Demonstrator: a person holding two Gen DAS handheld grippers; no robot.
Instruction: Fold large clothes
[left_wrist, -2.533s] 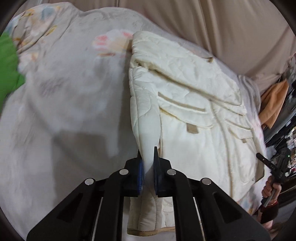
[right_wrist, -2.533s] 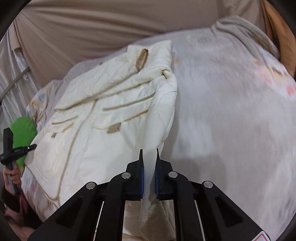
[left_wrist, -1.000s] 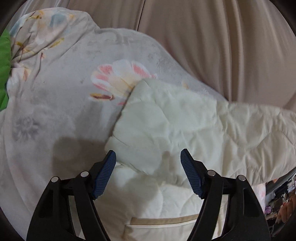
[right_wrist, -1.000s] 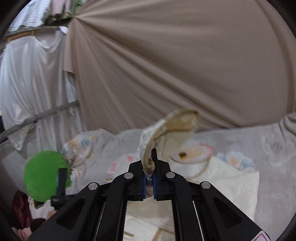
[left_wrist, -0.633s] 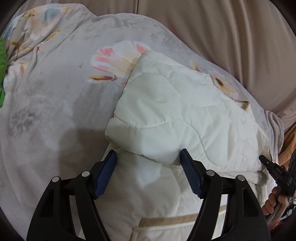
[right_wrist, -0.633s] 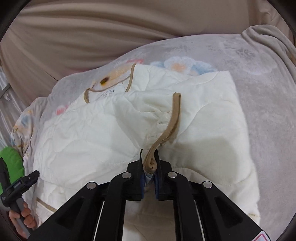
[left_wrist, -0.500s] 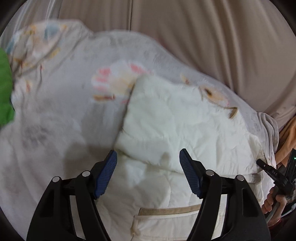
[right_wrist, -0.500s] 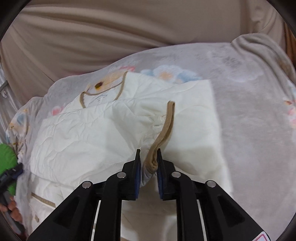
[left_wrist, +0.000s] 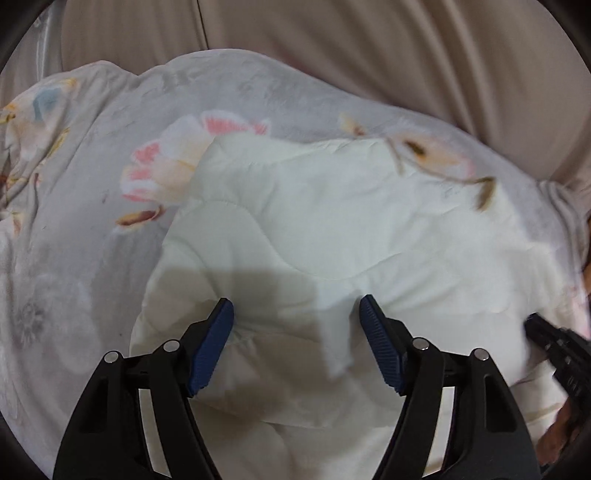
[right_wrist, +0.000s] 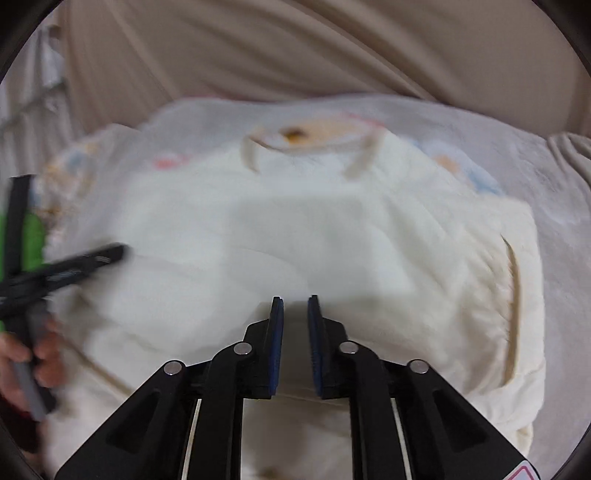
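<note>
A cream quilted jacket (left_wrist: 314, 221) lies folded on the flowered bedspread (left_wrist: 74, 184); in the right wrist view the jacket (right_wrist: 295, 229) shows its tan neck trim at the far end. My left gripper (left_wrist: 294, 301) is open wide just above the near fold, with a loose corner of fabric below and between the pads, untouched. My right gripper (right_wrist: 295, 299) hovers over the jacket's near part; its jaws are closing to a narrow slit with nothing between them. Each gripper shows at the edge of the other's view: the right gripper (left_wrist: 561, 354), and the left gripper (right_wrist: 66, 273) held by a hand (right_wrist: 40, 354).
A beige curtain (left_wrist: 369, 55) hangs behind the bed. A green object (right_wrist: 33, 236) sits at the far left edge. Bare bedspread lies to the left of the jacket and also to its right (right_wrist: 561, 184).
My right gripper has let go of the tan-edged cuff, which now lies on the jacket, and has come down over it. My left gripper, still open, shifted over the folded jacket.
</note>
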